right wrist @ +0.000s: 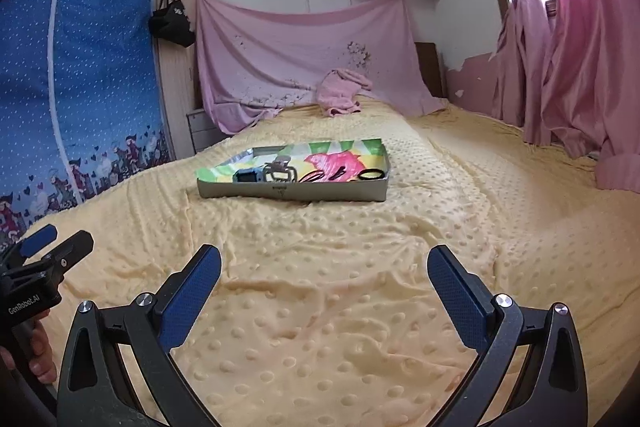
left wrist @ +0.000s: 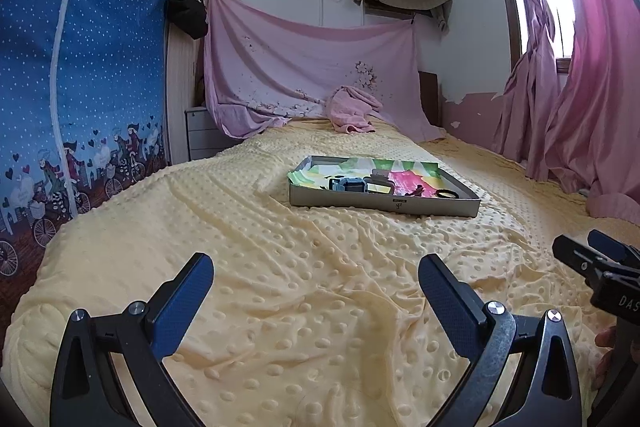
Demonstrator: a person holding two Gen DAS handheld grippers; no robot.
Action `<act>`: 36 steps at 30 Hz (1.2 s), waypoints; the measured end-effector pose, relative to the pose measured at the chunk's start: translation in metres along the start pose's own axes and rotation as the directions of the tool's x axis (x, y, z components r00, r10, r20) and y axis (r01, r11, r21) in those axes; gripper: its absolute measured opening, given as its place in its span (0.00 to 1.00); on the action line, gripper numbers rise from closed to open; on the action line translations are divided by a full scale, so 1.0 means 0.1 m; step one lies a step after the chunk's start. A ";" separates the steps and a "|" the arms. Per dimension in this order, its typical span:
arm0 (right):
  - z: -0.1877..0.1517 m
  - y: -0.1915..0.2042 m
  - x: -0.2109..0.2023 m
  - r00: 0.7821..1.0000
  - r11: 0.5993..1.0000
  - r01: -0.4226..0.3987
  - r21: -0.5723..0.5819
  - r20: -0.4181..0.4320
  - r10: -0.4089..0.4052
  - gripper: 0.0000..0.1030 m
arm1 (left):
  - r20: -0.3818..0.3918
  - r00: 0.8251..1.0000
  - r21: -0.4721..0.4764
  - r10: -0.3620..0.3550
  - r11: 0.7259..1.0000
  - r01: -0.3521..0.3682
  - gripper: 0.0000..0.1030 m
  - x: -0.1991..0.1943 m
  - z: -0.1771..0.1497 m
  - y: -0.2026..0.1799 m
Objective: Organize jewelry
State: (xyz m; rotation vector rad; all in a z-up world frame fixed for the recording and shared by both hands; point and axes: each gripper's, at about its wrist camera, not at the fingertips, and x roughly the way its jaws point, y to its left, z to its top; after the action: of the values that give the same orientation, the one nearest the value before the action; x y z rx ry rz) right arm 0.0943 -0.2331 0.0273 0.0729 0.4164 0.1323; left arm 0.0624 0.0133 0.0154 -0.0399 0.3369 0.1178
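Note:
A shallow grey tray (left wrist: pixel 384 205) lined with colourful paper lies on the yellow dotted bed cover; it also shows in the right wrist view (right wrist: pixel 292 191). In it lie a blue watch (left wrist: pixel 347 184) (right wrist: pixel 247 175), a hair claw clip (left wrist: pixel 378 183) (right wrist: pixel 280 171), dark hair ties (right wrist: pixel 320 174) and a black ring-shaped band (left wrist: pixel 446 193) (right wrist: pixel 374 174). My left gripper (left wrist: pixel 316 279) is open and empty, low over the cover, well short of the tray. My right gripper (right wrist: pixel 324 275) is open and empty beside it, equally far back.
A blue dotted fabric wardrobe (left wrist: pixel 80 87) stands at the left. A pink sheet (left wrist: pixel 300 67) hangs at the headboard, with a pink towel (left wrist: pixel 352 111) below. Pink curtains (left wrist: pixel 580 67) hang at the right. The yellow cover (left wrist: pixel 280 287) is wrinkled.

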 end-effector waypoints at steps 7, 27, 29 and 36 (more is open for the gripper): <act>-0.02 0.04 -0.02 1.000 1.000 0.001 -0.013 0.012 -0.001 0.99 | 0.006 1.000 0.028 -0.003 1.000 0.003 1.00 -0.02 -0.04 -0.06; -0.02 0.07 -0.09 0.999 1.000 -0.003 -0.030 0.038 0.004 0.99 | 0.002 1.000 0.003 -0.006 1.000 0.006 1.00 -0.01 -0.03 0.00; -0.02 0.08 -0.10 0.999 1.000 -0.002 -0.031 0.039 0.003 0.99 | 0.002 1.000 0.003 -0.008 1.000 0.008 1.00 -0.01 -0.03 0.00; -0.02 0.08 -0.10 0.999 0.999 -0.002 -0.033 0.039 0.004 0.99 | 0.004 1.000 0.008 -0.005 1.000 0.005 1.00 -0.01 -0.02 -0.01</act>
State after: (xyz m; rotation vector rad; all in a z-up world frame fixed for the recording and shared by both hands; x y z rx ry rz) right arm 0.0832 -0.2267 0.0302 0.0436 0.3748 0.1404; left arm 0.0609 0.0125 0.0135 -0.0330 0.3333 0.1113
